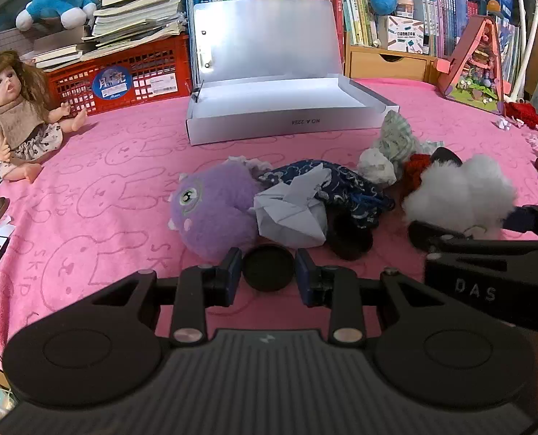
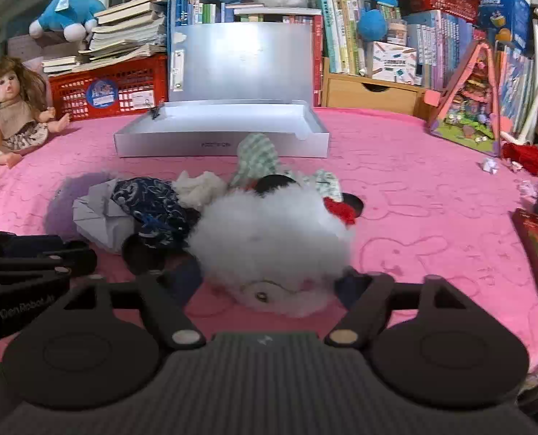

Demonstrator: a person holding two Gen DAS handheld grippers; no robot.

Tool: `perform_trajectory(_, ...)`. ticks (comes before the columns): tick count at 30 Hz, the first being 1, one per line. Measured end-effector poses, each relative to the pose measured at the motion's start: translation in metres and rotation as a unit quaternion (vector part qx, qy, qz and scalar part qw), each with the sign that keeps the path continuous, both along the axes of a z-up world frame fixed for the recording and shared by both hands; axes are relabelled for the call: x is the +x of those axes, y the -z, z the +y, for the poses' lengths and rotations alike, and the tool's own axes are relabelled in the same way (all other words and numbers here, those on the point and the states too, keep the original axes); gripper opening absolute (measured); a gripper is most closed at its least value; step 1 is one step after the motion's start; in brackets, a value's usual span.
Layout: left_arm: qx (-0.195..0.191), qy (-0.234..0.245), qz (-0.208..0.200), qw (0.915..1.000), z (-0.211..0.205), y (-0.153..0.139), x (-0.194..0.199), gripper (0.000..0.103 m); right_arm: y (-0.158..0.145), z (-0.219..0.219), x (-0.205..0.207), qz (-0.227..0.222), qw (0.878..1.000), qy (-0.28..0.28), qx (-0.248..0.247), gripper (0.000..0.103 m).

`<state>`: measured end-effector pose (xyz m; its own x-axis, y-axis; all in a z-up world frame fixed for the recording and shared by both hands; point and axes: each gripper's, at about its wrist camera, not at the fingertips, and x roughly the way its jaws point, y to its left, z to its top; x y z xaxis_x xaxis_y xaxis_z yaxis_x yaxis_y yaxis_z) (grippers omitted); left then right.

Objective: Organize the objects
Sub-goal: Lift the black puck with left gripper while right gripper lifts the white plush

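Right gripper [image 2: 269,282] spread around white plush [image 2: 269,239] before box [image 2: 221,145]: light, squashy, pinch mid-body. Left gripper [image 1: 269,272] flanking black disc [image 1: 267,269], grip unclear.

Bare pink blanket [image 1: 98,195] lies left of the toy pile [image 1: 305,203], which blocks the near approach to the open box [image 1: 283,123].

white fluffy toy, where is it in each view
Left wrist view: white fluffy toy at far right, between the right gripper's fingers.
Right wrist view: centre, between that gripper's fingers.
Shared landmark: open grey box behind the pile.
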<state>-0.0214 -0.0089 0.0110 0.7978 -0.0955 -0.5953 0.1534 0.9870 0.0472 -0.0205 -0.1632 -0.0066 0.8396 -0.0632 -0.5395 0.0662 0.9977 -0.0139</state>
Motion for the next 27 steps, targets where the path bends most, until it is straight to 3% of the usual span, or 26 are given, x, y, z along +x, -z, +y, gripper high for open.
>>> perform_trajectory(6, -0.001, 0.009, -0.007, 0.9999, -0.002, -0.006, -0.004, 0.037, -0.007, -0.004, -0.007, 0.005, 1.000, -0.008, 0.014, 0.068)
perform_trajectory(18, -0.013, 0.028, -0.034, 0.9990, -0.008, -0.030, -0.008, 0.037, -0.033, -0.014, -0.016, -0.008, 0.999, -0.027, 0.042, 0.066)
perform_trajectory(27, -0.013, 0.028, -0.012, 0.9995, -0.007, -0.020, -0.008, 0.037, -0.014, -0.024, -0.012, 0.034, 0.998, -0.018, 0.056, 0.065)
